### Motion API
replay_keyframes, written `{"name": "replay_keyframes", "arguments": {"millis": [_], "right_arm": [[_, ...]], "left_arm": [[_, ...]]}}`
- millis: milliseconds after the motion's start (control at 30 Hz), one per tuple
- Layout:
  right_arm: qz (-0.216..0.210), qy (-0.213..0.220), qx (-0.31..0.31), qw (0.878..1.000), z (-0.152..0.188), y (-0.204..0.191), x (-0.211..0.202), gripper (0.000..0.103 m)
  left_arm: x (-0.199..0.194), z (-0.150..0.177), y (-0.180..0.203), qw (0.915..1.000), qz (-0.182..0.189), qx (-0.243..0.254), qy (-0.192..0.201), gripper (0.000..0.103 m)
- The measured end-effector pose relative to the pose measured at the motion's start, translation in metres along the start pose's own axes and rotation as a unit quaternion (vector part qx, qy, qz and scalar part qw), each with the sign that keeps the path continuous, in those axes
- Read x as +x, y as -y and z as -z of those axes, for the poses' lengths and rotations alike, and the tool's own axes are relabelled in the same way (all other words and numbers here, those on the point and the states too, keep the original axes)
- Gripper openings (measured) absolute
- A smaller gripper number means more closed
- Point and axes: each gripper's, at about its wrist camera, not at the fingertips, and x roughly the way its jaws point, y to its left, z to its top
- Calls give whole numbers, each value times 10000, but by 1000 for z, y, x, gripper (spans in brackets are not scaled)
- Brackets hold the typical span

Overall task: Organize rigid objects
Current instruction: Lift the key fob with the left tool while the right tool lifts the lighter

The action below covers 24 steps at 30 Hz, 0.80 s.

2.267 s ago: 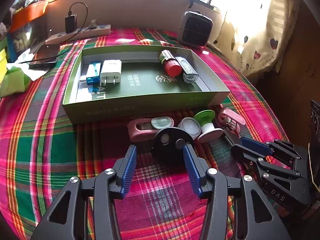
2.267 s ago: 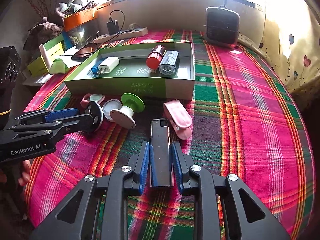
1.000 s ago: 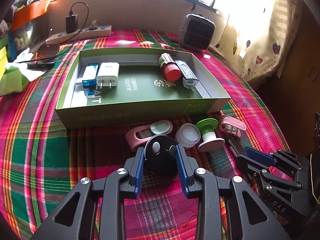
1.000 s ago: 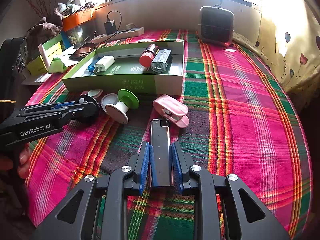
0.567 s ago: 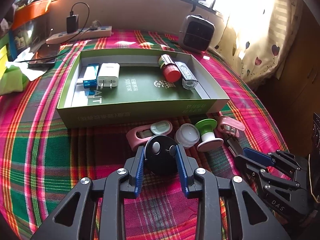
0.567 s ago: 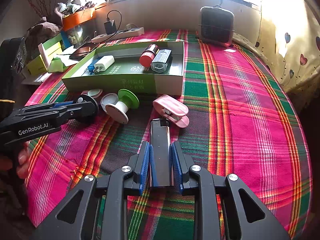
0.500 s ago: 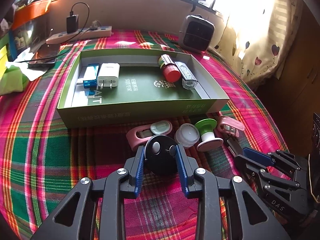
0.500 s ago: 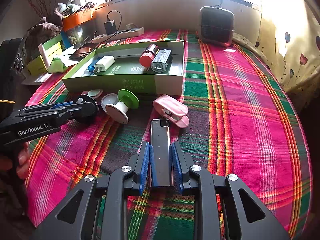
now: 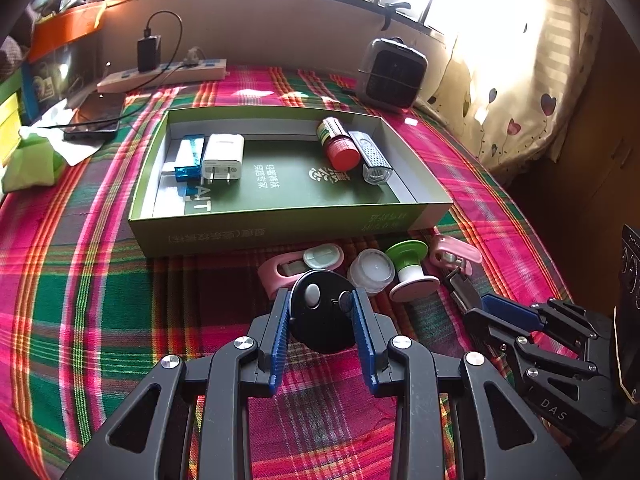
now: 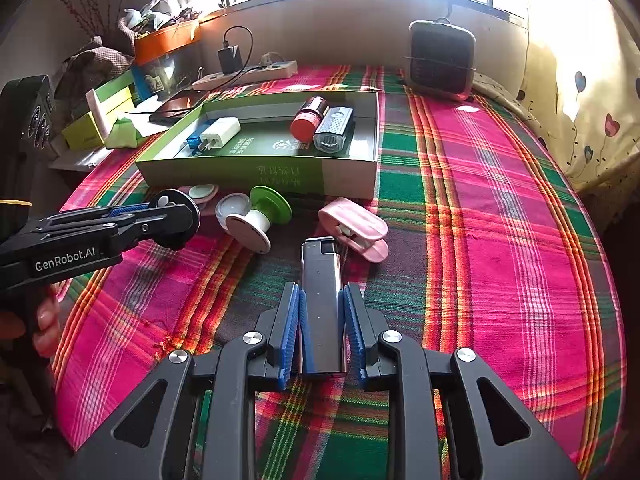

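At lower centre of its own view the left gripper point(image 9: 320, 312) clamps a round black disc with a white button point(image 9: 320, 312), while the right gripper point(image 10: 322, 328) pinches a slim black rectangular lighter point(image 10: 321, 280), both just below the shallow green cardboard box point(image 9: 280, 228) on the plaid cloth point(image 9: 80, 300)

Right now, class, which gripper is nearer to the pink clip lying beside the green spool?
Right. The right gripper, shut on the black lighter, sits just short of the pink clip. The left gripper, holding the black disc, is farther off, beyond the green spool.
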Motion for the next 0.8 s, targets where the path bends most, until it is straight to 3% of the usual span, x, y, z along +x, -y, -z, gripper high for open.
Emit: {"name": "replay_keyframes", "arguments": {"millis": [800], "right_arm": [[-48, 207, -82, 9997, -11, -5, -13, 24]], "left_arm": [[-21, -8, 4, 9996, -52, 85, 272, 29]]}}
